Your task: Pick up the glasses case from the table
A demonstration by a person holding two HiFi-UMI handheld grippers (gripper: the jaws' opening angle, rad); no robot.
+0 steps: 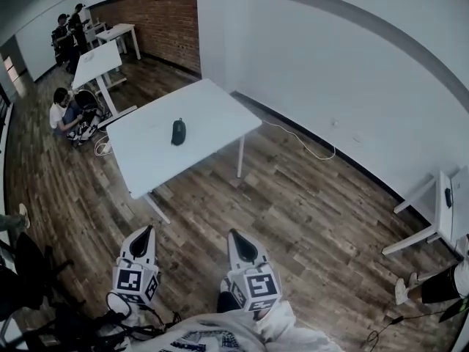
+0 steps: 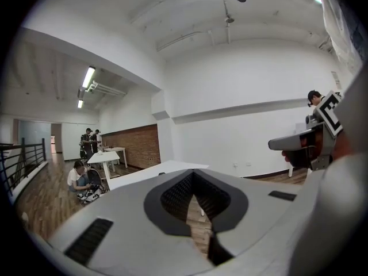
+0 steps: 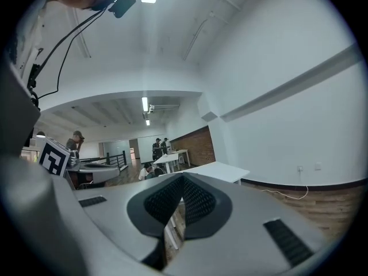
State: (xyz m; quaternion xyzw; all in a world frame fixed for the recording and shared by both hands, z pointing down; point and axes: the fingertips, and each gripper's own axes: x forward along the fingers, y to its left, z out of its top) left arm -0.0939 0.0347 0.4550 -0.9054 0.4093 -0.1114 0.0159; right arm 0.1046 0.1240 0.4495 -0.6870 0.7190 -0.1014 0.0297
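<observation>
On the white table point(image 1: 212, 112), in the head view, the dark glasses case point(image 1: 178, 131) is lying near the middle; the left gripper point(image 1: 142, 239) and right gripper point(image 1: 240, 246) are hovering well short of the table. In the left gripper view, the jaws are pressing together, empty. In the right gripper view, the jaws are likewise pressing together, empty.

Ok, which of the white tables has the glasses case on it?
The large table in the middle of the floor: the dark oval glasses case lies on its top. The smaller tables by the brick wall sit farther back.
</observation>
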